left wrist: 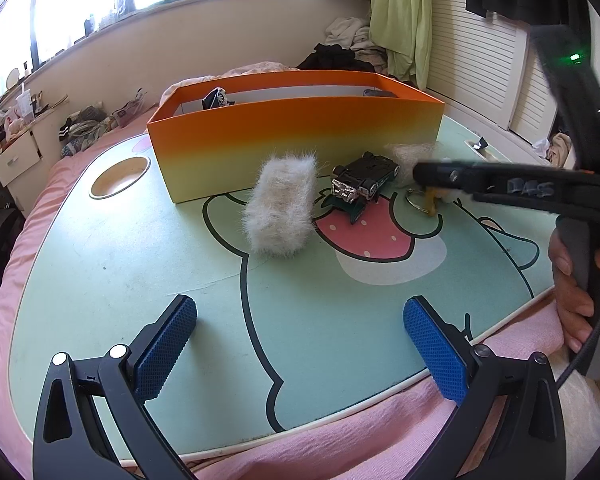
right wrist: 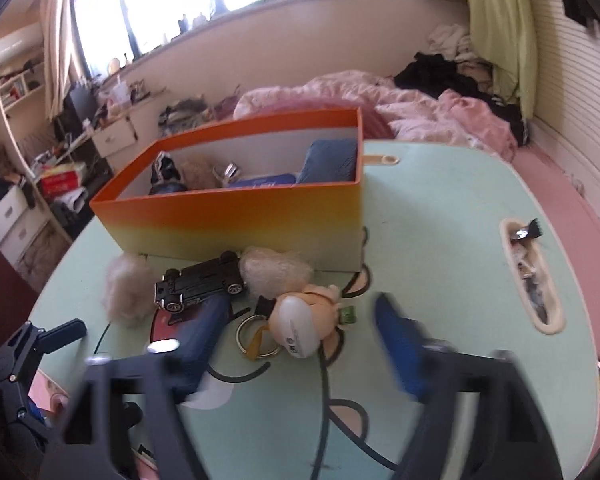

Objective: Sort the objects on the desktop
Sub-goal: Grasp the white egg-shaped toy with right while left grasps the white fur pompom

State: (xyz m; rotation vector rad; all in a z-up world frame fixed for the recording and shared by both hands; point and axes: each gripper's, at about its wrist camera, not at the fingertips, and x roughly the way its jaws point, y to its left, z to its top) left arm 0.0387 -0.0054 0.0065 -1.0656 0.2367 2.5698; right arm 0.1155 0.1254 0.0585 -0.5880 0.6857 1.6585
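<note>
Hovering over keychain (right wrist: 300, 330), right gripper (right wrist: 300, 350) agape

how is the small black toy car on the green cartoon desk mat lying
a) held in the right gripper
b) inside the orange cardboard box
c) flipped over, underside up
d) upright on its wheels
c: the black toy car shows its chassis and wheels turned up, on the green desk mat in front of the orange cardboard box, while the right gripper is open and short of it.
</note>
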